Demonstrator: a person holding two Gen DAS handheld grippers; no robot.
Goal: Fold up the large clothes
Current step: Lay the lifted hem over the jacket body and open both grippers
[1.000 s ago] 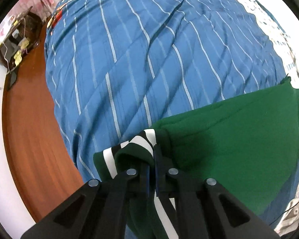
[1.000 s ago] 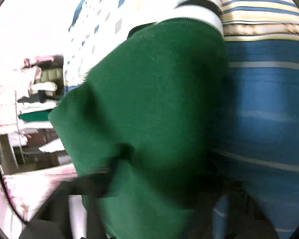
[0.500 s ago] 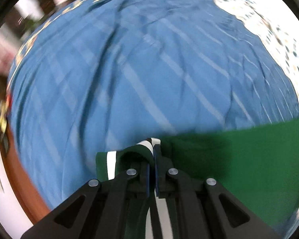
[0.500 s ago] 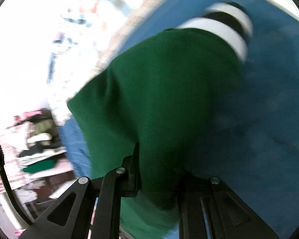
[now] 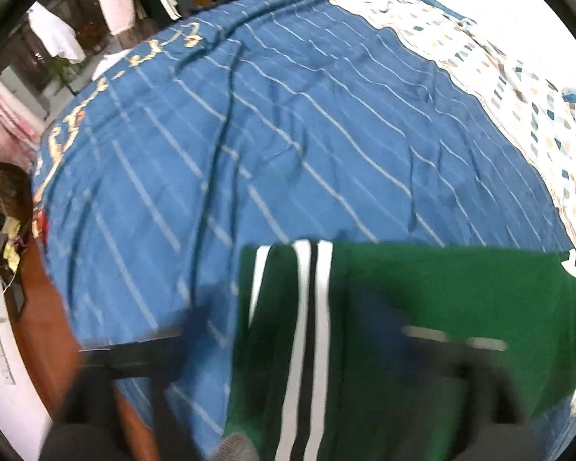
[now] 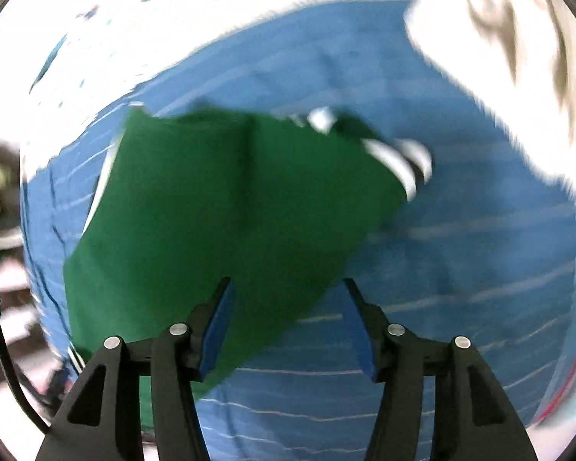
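The green garment (image 5: 422,307), trimmed with white and black stripes, is lying folded on the blue striped bedspread (image 5: 288,134), near its edge by the patterned sheet (image 5: 518,88). The left gripper (image 5: 288,342) is opening wide, its blurred jaws straddling the striped band without pressing it. The right gripper (image 6: 288,319) is opening above the garment's corner, gripping nothing. Gold lettering along the bedspread's far edge is unreadable.

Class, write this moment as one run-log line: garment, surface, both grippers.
green garment: lying folded | blue striped sheet: beneath | left gripper: jaws opening, empty | right gripper: jaws opening, empty
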